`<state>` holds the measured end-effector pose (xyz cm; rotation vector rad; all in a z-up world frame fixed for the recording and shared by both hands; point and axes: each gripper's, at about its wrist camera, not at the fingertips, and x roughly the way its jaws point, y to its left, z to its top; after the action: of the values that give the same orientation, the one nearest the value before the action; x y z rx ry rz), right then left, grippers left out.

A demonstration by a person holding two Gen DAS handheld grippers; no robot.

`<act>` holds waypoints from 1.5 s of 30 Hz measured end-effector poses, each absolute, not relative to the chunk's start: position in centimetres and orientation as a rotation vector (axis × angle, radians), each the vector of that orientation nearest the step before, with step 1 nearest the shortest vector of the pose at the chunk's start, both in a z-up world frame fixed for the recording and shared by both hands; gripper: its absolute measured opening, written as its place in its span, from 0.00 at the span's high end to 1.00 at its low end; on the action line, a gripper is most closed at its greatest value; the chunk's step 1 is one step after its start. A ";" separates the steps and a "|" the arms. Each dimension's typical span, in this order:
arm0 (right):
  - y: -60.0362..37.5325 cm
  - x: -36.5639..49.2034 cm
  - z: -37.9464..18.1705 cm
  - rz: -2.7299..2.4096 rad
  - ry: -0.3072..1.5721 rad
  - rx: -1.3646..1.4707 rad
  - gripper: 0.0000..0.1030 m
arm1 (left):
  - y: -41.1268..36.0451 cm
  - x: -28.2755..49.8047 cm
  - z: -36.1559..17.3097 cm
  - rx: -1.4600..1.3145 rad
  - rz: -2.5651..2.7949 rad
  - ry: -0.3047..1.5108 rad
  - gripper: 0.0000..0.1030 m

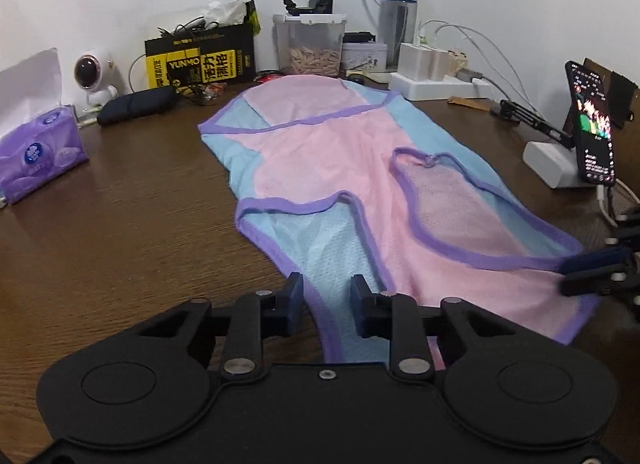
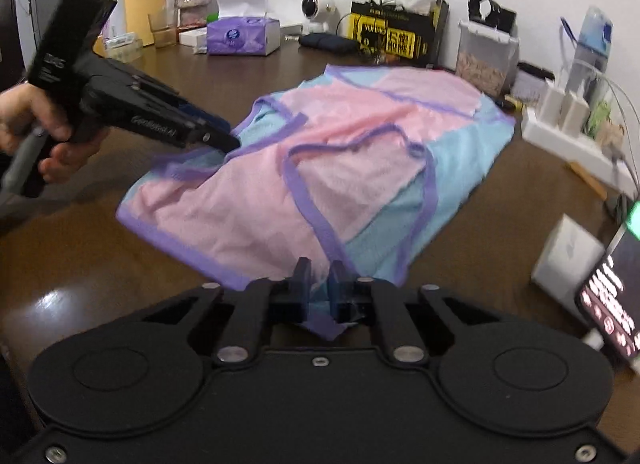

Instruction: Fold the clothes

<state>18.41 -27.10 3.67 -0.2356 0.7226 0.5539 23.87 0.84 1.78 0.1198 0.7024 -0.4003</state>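
Note:
A pink and blue sleeveless garment with purple trim lies spread on the brown table. My left gripper sits at its near blue shoulder part. Its jaws stand a little apart, with flat mesh cloth and the purple edge between them. In the right wrist view the left gripper, held by a hand, touches the trim at the garment's left edge. My right gripper is shut on the near corner, with blue cloth and purple trim pinched between its pads. The left wrist view shows the right gripper clamped on the purple strap.
A purple tissue pack lies at the left. A dark pouch, a yellow-black box, a clear container, a water bottle and a power strip line the wall. A lit phone on a stand is at the right.

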 end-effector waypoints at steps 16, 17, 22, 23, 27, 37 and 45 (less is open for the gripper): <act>-23.4 23.8 2.6 0.615 0.712 -0.206 0.90 | 1.3 22.9 1.1 0.148 -0.356 0.662 0.72; -23.7 23.5 2.6 0.598 0.708 -0.198 0.92 | 1.2 22.9 1.1 0.152 -0.356 0.662 0.72; -27.1 21.0 2.8 0.445 0.701 -0.122 0.93 | 1.1 23.0 1.4 0.152 -0.352 0.673 0.72; -27.6 20.4 2.8 0.432 0.708 -0.113 0.93 | 1.1 22.9 1.4 0.154 -0.350 0.668 0.72; -28.2 18.6 2.8 0.413 0.712 -0.105 0.76 | 1.2 22.6 1.4 0.159 -0.340 0.664 0.70; -26.7 25.6 4.9 0.386 0.625 -0.169 0.61 | 1.0 23.9 5.0 0.060 -0.421 0.608 0.30; -25.6 32.9 3.0 0.407 0.701 -0.135 0.72 | -2.0 26.8 1.9 0.255 -0.375 0.698 0.40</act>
<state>32.91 -25.59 3.00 -0.1350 0.7015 0.4072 26.80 -1.96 1.86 0.2545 0.6979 -0.3748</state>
